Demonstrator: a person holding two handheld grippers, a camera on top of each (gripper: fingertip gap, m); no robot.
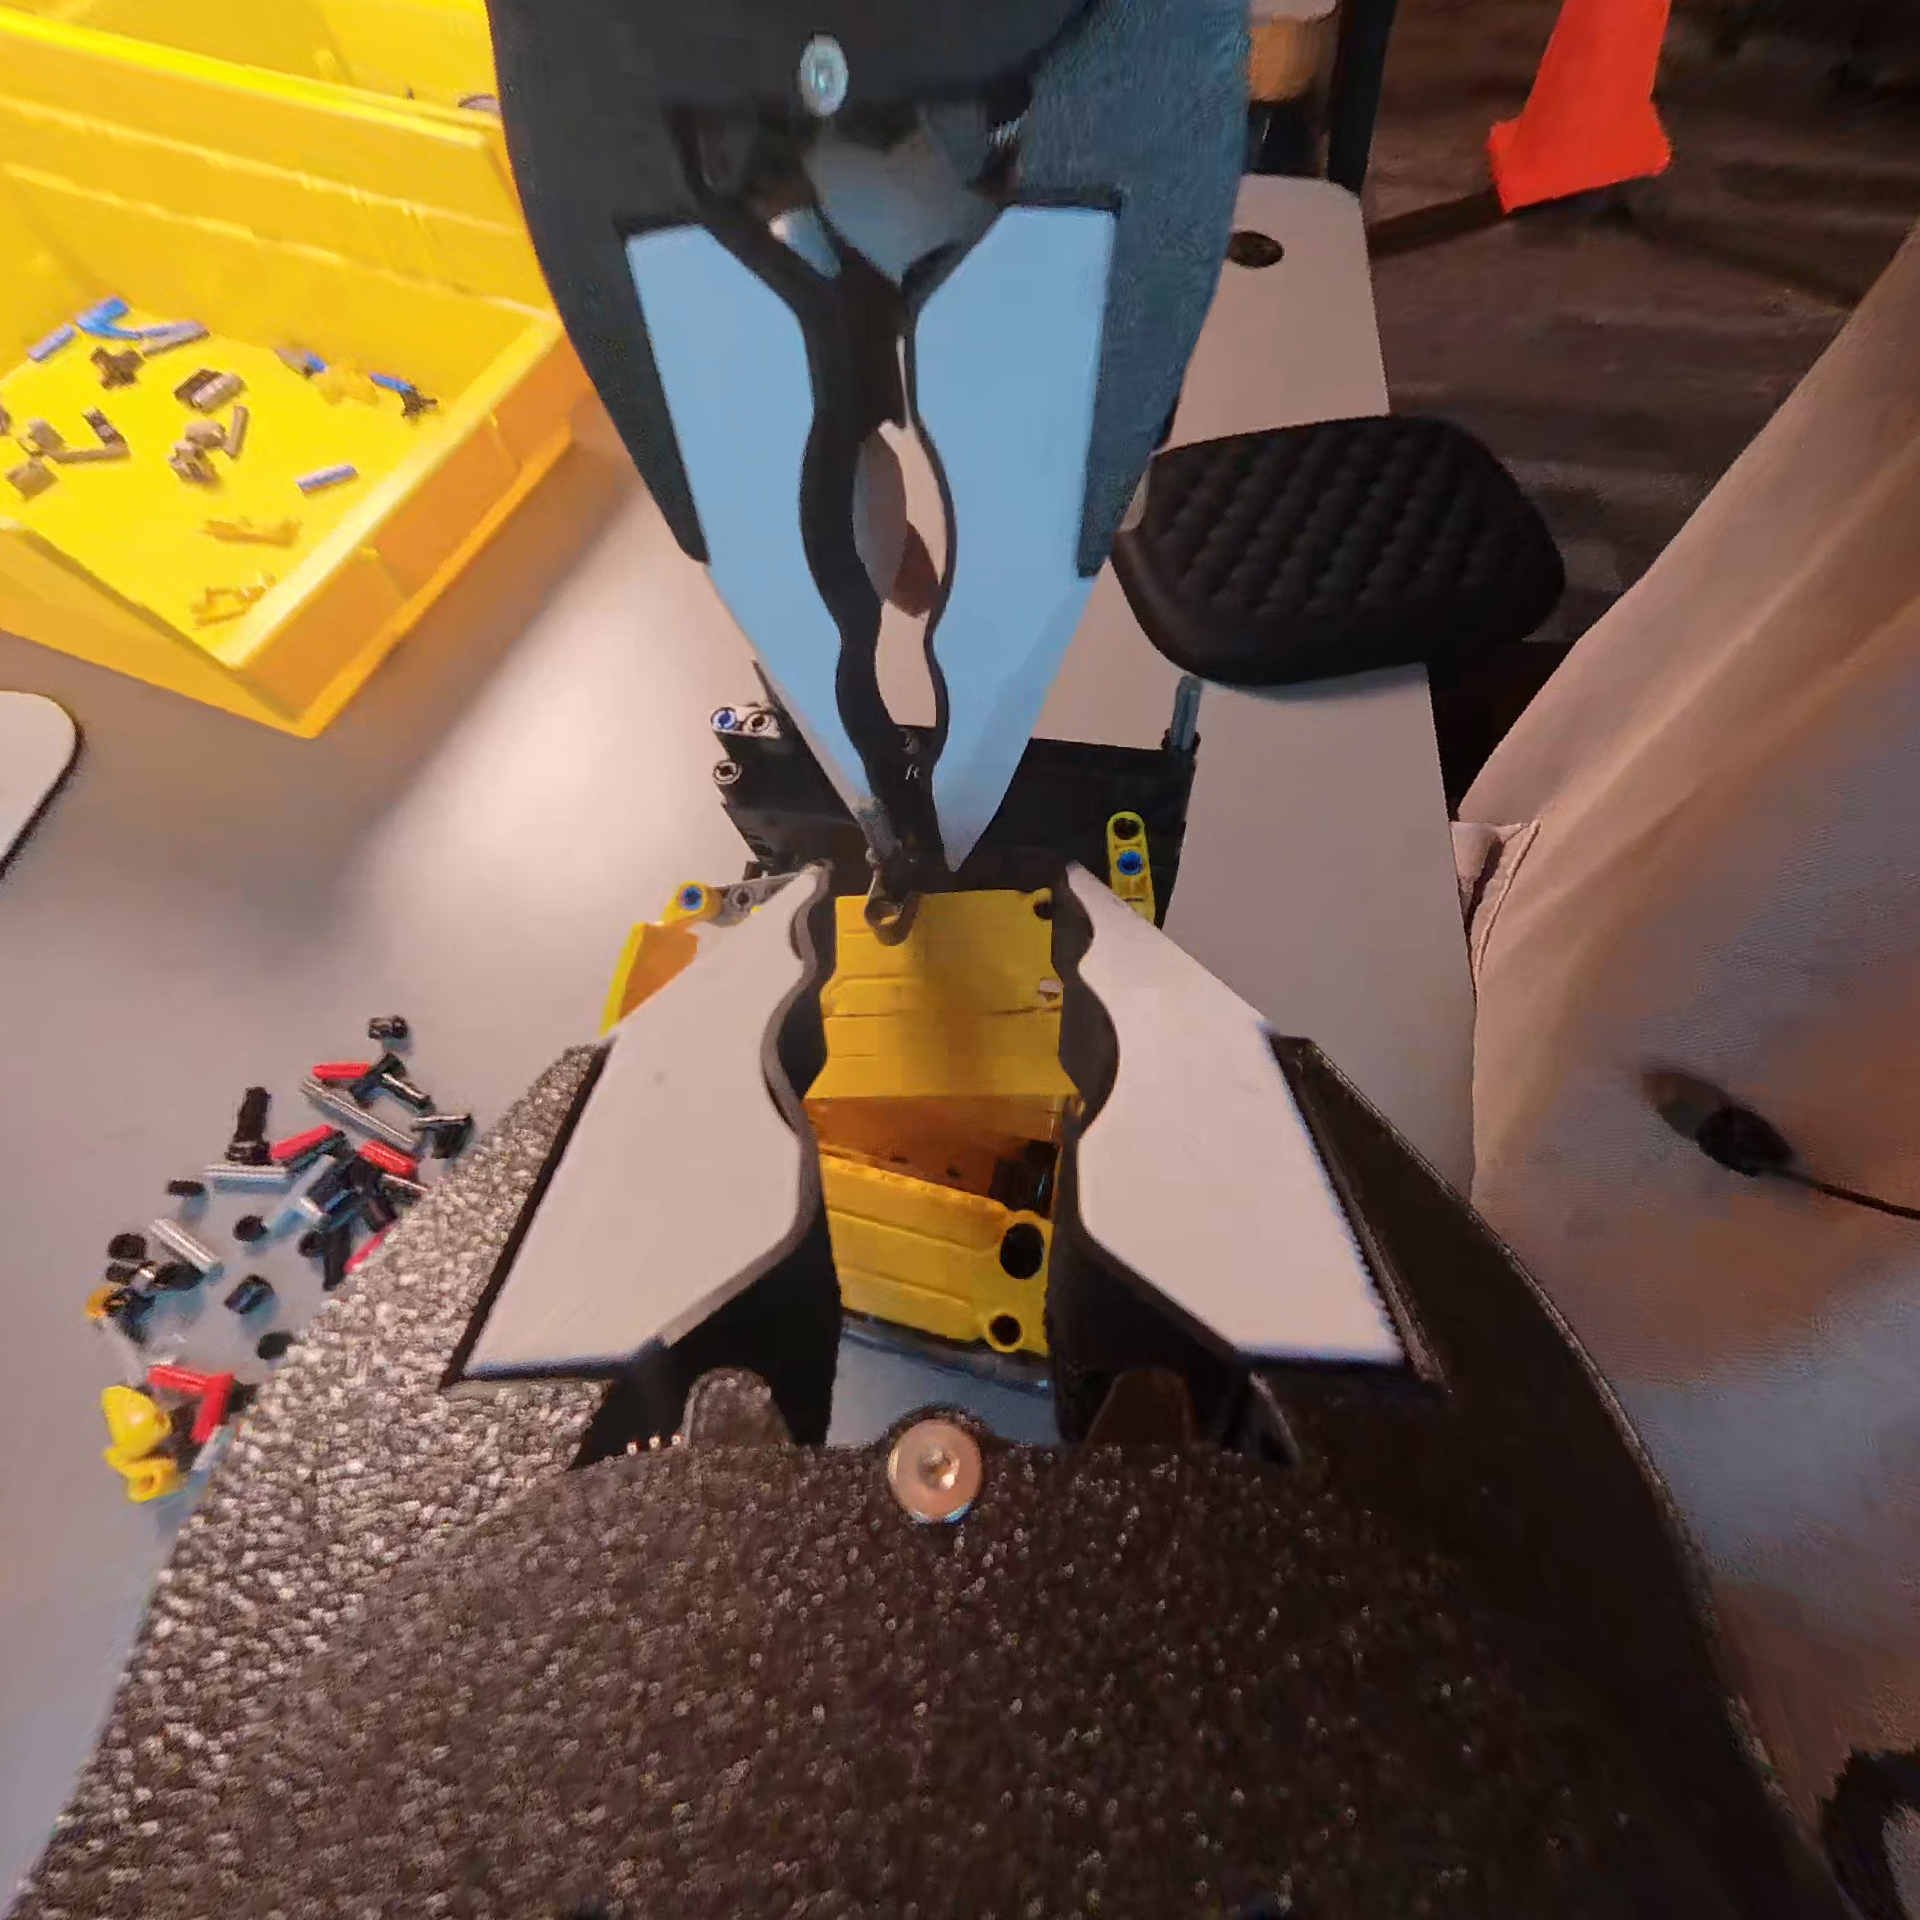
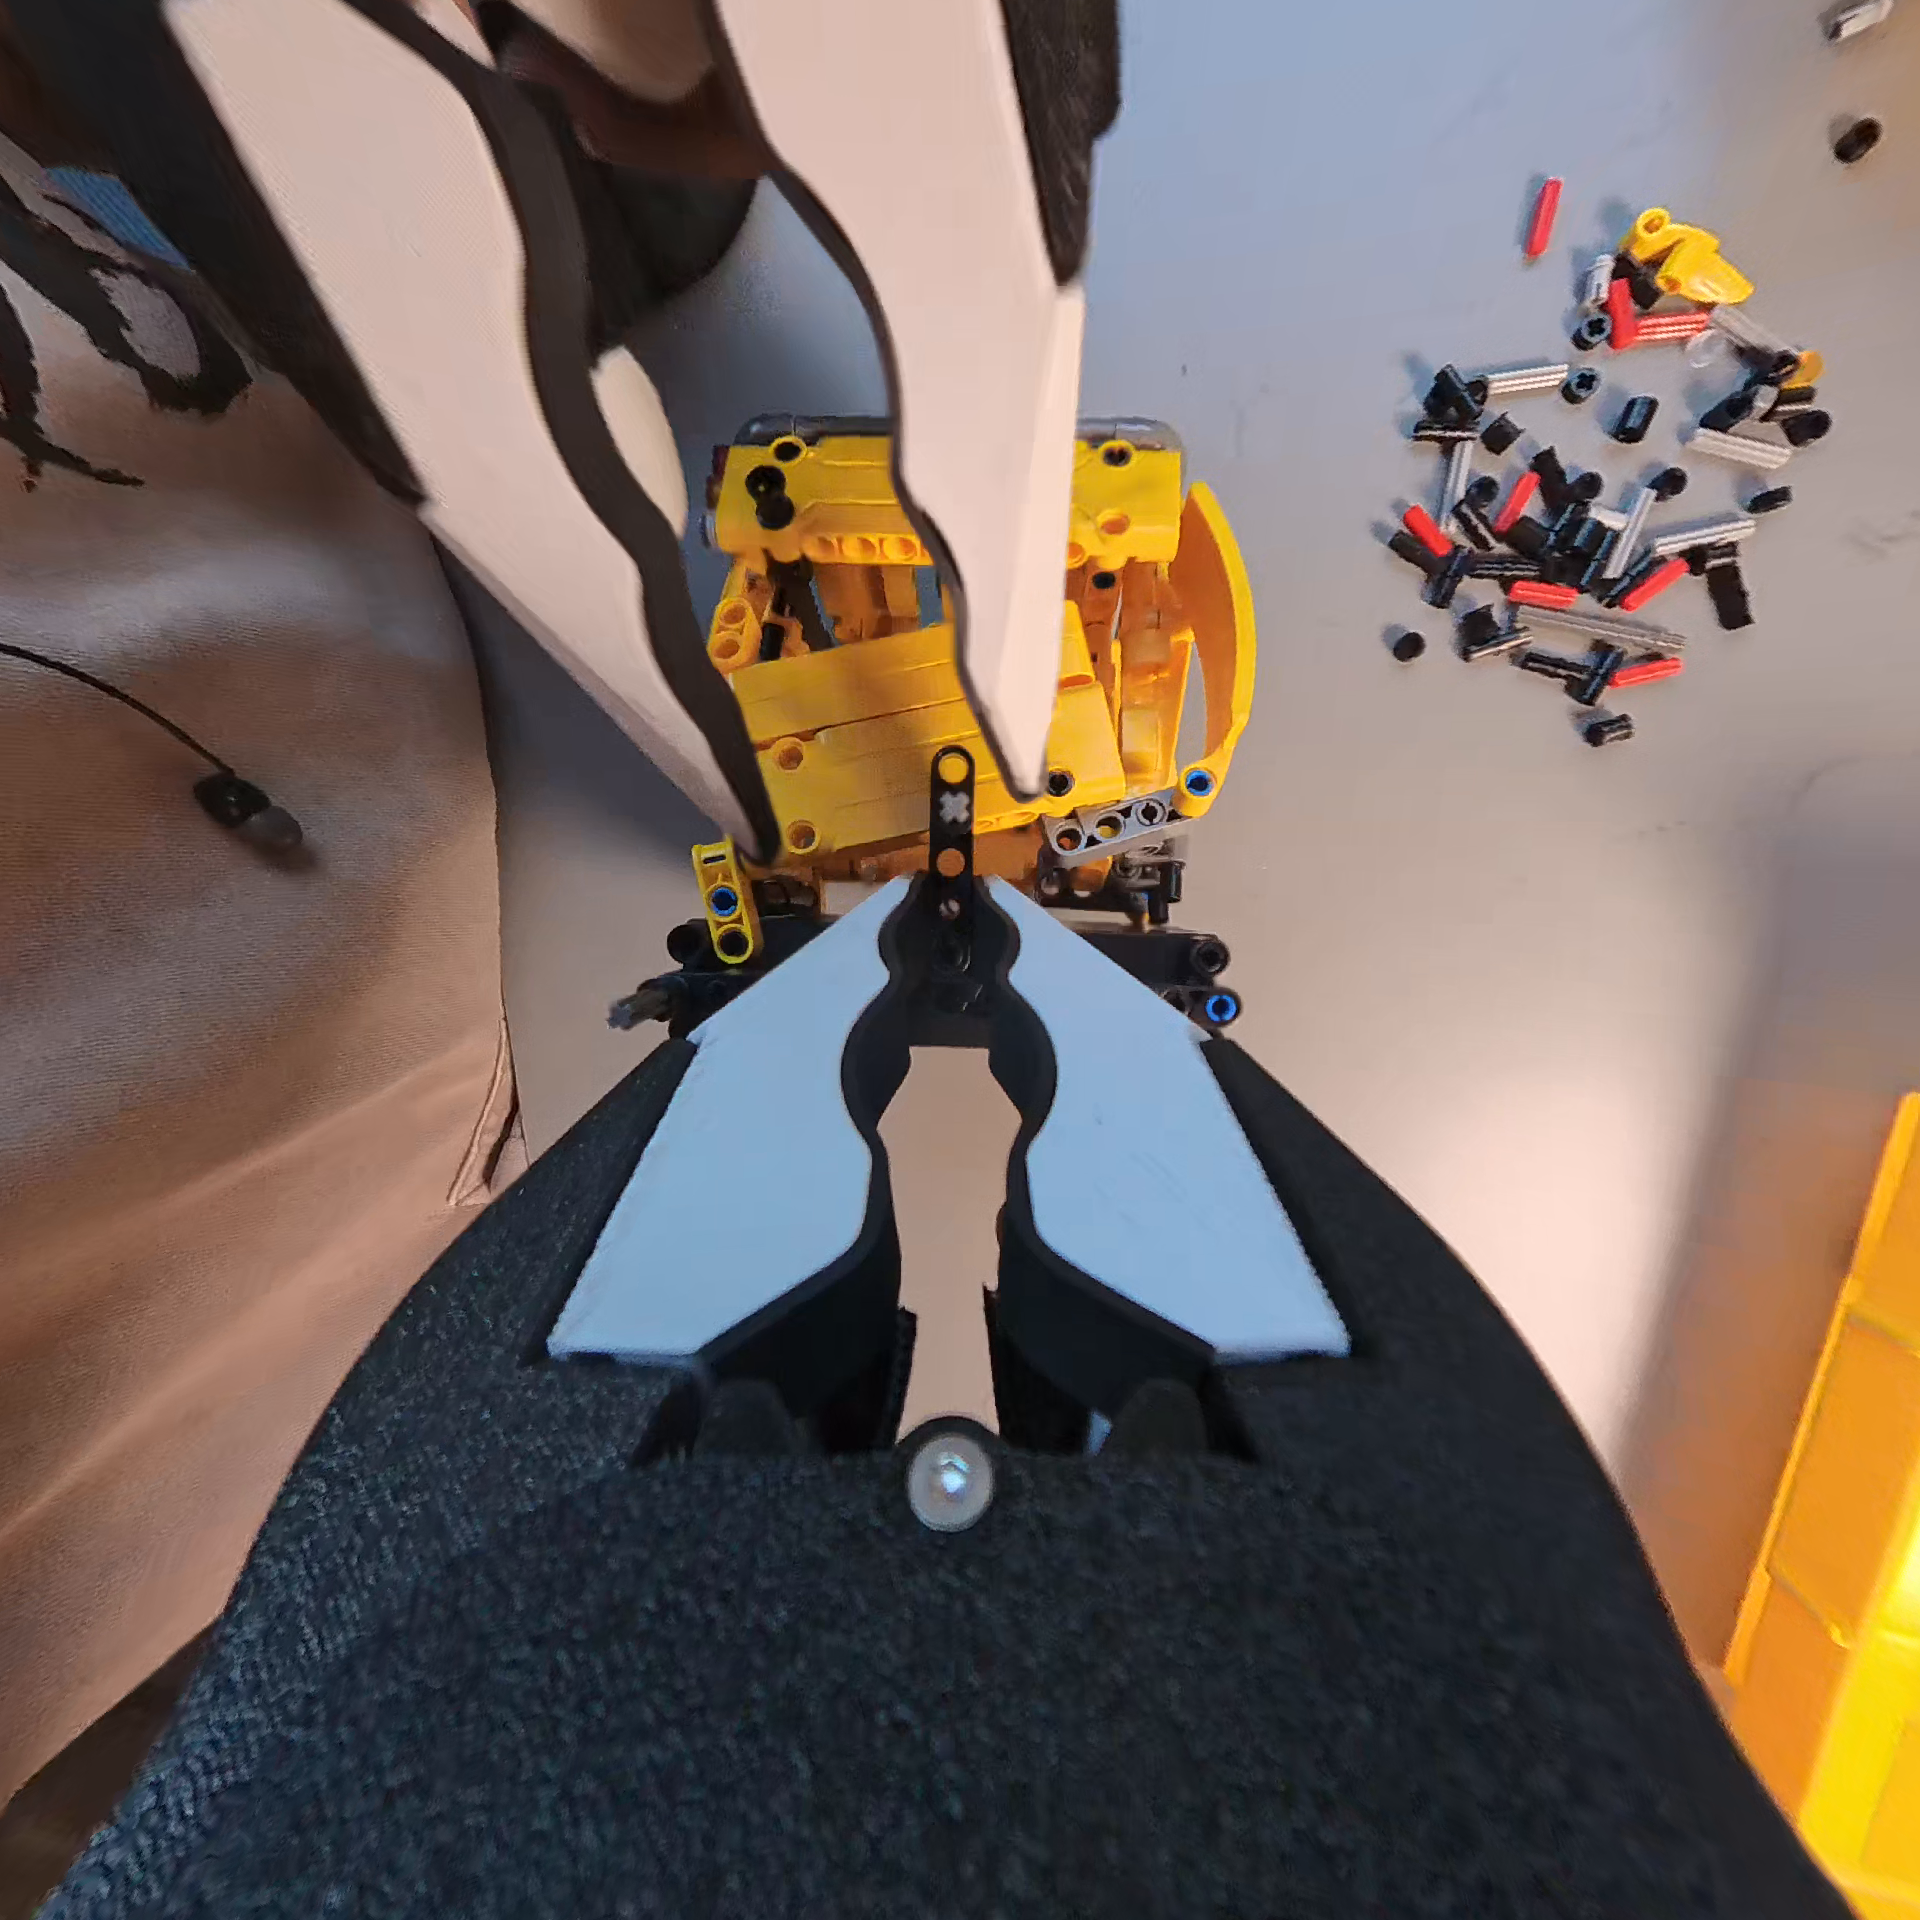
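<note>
A yellow and black brick-built model [image 1: 935,997] stands on the grey table [image 1: 468,831]. My left gripper [image 1: 945,883] is shut on it, one finger on each side of its yellow panels. It enters the right wrist view [image 2: 894,810] from the top, over the model [image 2: 831,686]. My right gripper [image 2: 951,888] is shut on a thin black beam with holes [image 2: 951,810], which stands upright against the model's near yellow face. In the left wrist view the right gripper [image 1: 909,847] comes down from the top, and the beam's tip [image 1: 888,909] touches the model's far edge.
A pile of small black, red, grey and yellow parts [image 1: 291,1195] [image 2: 1590,520] lies on the table beside the model. A yellow bin [image 1: 312,582] [image 2: 1849,1455] holds more parts. A black armrest pad [image 1: 1340,540], an orange cone [image 1: 1579,104] and a person's beige clothing [image 1: 1714,935] are nearby.
</note>
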